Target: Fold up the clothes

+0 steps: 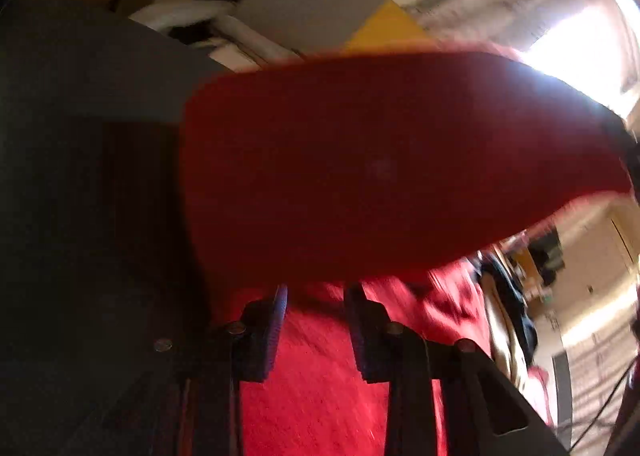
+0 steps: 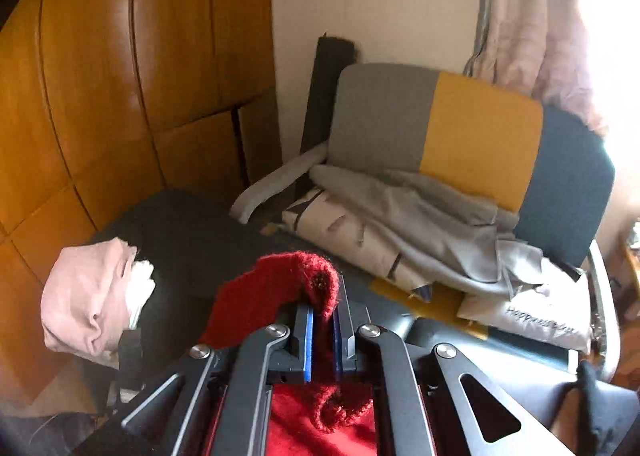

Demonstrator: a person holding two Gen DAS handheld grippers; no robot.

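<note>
1. Right gripper (image 2: 322, 314) is pinching the dark red knitted garment (image 2: 276, 288), lifting it before a grey-yellow-blue chair (image 2: 480, 128).
2. Left gripper (image 1: 316, 300), blurred, is apparently clamping the same red cloth (image 1: 360, 160).

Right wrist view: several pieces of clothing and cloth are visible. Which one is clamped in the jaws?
The dark red knitted garment: it bunches up between the right gripper's jaws. The pink cloth and grey garment lie apart, untouched.
</note>
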